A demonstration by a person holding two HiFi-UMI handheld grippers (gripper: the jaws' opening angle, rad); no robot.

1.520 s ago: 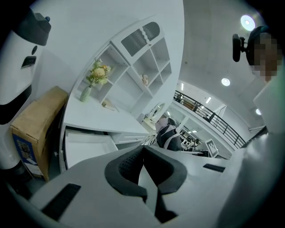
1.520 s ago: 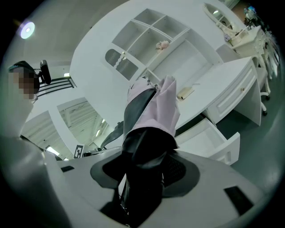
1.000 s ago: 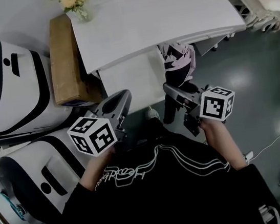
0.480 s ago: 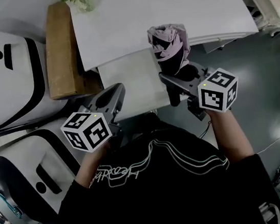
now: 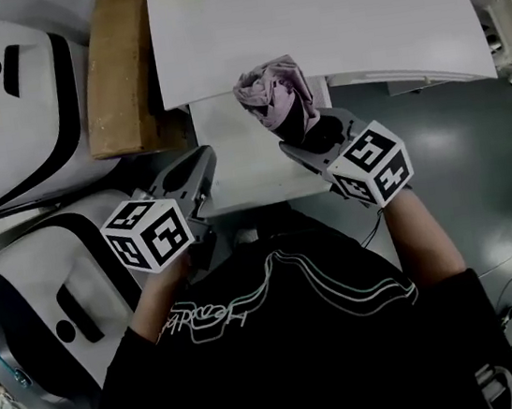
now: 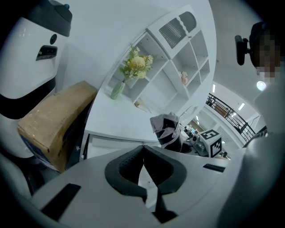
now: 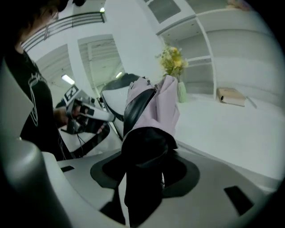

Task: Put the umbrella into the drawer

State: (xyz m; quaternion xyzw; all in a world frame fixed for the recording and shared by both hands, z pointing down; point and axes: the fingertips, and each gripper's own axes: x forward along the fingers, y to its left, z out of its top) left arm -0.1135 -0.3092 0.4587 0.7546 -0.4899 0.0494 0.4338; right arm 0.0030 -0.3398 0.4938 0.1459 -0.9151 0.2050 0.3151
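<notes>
The counter fills the far side, and the drawer unit sits under its near edge, straight ahead of the person. The umbrella is between the jaws of the right claw, over the unit's right part at the counter's edge. The left claw is at the unit's near left corner. A cardboard box lies just left of the counter, between it and two large machines. A vase and a book sit on the counter, with shelves behind.
</notes>
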